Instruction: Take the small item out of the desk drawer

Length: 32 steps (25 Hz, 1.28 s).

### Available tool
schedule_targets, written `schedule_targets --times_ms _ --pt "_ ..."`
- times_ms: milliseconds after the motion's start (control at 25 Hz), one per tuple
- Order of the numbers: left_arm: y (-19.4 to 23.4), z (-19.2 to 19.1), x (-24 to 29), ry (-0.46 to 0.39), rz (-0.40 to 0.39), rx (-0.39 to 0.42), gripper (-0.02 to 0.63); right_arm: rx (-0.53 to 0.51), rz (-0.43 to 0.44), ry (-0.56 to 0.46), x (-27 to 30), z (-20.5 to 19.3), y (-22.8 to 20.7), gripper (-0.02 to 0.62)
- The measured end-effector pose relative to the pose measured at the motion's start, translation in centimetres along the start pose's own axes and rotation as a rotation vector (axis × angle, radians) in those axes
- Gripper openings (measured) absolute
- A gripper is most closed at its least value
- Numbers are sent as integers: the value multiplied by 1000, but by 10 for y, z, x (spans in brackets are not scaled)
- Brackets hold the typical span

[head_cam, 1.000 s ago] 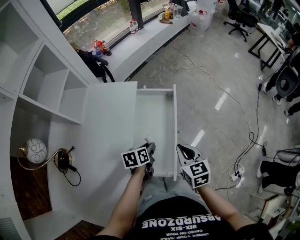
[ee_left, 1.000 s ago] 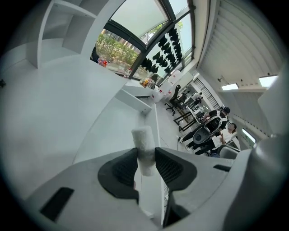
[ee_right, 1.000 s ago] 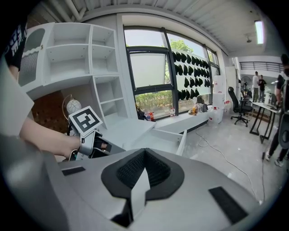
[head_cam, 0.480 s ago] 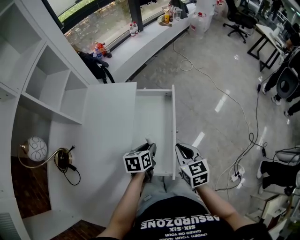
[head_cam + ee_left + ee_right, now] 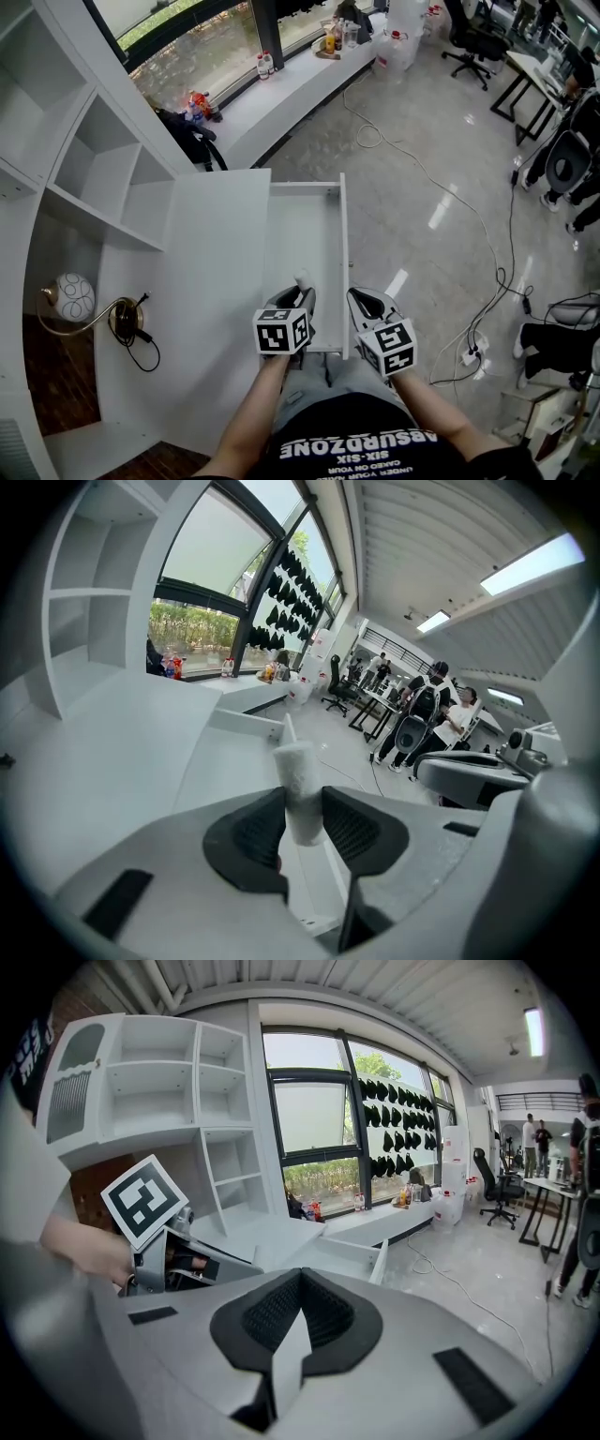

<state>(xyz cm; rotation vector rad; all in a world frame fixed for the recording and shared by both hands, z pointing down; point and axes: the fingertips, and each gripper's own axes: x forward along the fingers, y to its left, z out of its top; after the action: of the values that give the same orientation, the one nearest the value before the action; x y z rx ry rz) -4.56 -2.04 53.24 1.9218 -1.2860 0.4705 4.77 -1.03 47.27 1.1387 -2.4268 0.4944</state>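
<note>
My left claw [image 5: 302, 819] is clamped partway closed on the small white fuzzy cylinder [image 5: 296, 771], which stands upright between its pads, over the near end of the open white desk drawer [image 5: 305, 234]. My right claw [image 5: 298, 1309] is closed on nothing, just right of that drawer's front panel.

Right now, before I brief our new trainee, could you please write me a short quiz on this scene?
1. True or false: the right tongs are shut and hold nothing.
2. What do the left tongs grip? A) a key B) a small white cylinder C) a cable
3. Fill in: the desk drawer stands ____.
Key: 1 true; 2 B; 3 open.
</note>
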Motion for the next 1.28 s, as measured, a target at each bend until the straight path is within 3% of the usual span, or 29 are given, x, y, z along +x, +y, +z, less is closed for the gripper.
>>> schedule_targets --times_ms 200,800,1280 --pt "-13 6 -9 -21 1 101 129 5 -4 -9 -5 3 2 -2" --pt "-36 13 -30 -61 6 278 129 3 -18 -31 -19 7 12 -2" --pt "-43 10 -41 -69 -1 324 129 -5 -16 -38 -24 4 19 -2"
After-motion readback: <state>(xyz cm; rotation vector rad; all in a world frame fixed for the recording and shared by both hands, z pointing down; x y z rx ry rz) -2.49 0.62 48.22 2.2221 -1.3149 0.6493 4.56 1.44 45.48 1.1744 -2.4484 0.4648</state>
